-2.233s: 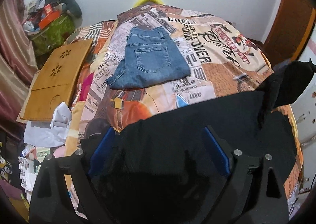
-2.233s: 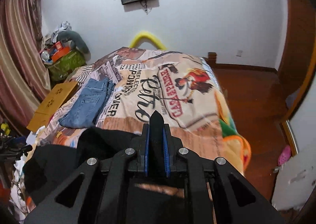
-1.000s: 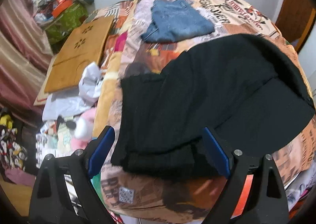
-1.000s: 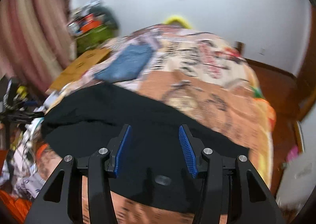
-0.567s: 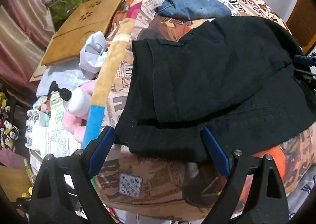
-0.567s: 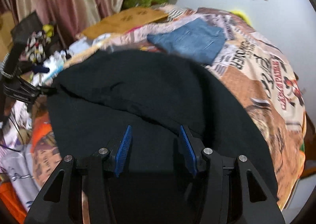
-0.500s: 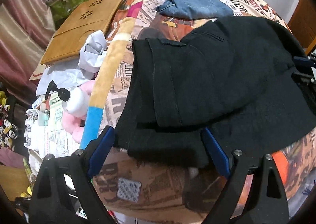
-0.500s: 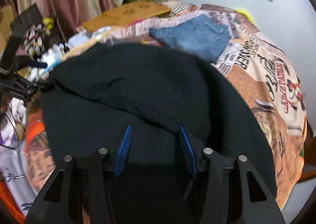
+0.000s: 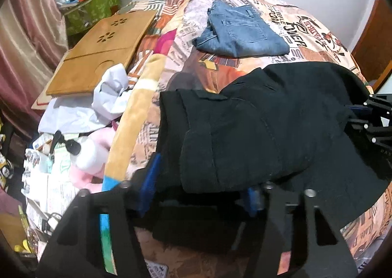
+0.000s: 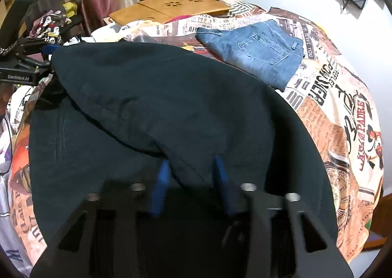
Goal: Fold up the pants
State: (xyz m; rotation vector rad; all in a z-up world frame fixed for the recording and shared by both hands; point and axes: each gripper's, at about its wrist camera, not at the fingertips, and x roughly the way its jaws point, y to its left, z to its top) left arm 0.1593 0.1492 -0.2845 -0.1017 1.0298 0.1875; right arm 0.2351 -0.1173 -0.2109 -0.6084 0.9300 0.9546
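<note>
- Bed cover (image 9: 316, 40): printed like old newspaper, spread over the whole bed; every other item here is placed against it.
- Black pants (image 9: 257, 131): the largest thing on the cover, lying across its near end, one layer doubled over another, the lower edge reaching the cover's near border.
- Wooden lap tray (image 9: 103, 50): flat at the cover's left edge, flower-shaped cut-outs facing up.
- Folded jeans (image 9: 242, 32): blue denim, back pocket up, on the far part of the cover, well apart from the black pants.
- White cloth (image 9: 110, 96): crumpled just off the cover's left edge, touching the tray's near corner.
- My left gripper (image 9: 199, 188): over the cover's near-left corner, its blue jaws closing with the thick folded end of the black pants between them; I cannot tell whether the pads press the cloth yet.
- My right gripper (image 10: 192, 180): over the cover's near-right side, blue jaws closing with a raised fold of the black pants between them, the pads against the cloth on both sides.
- Pump bottle (image 9: 83, 150): white with a black head, lying in the clutter beyond the cover's left edge.
</note>
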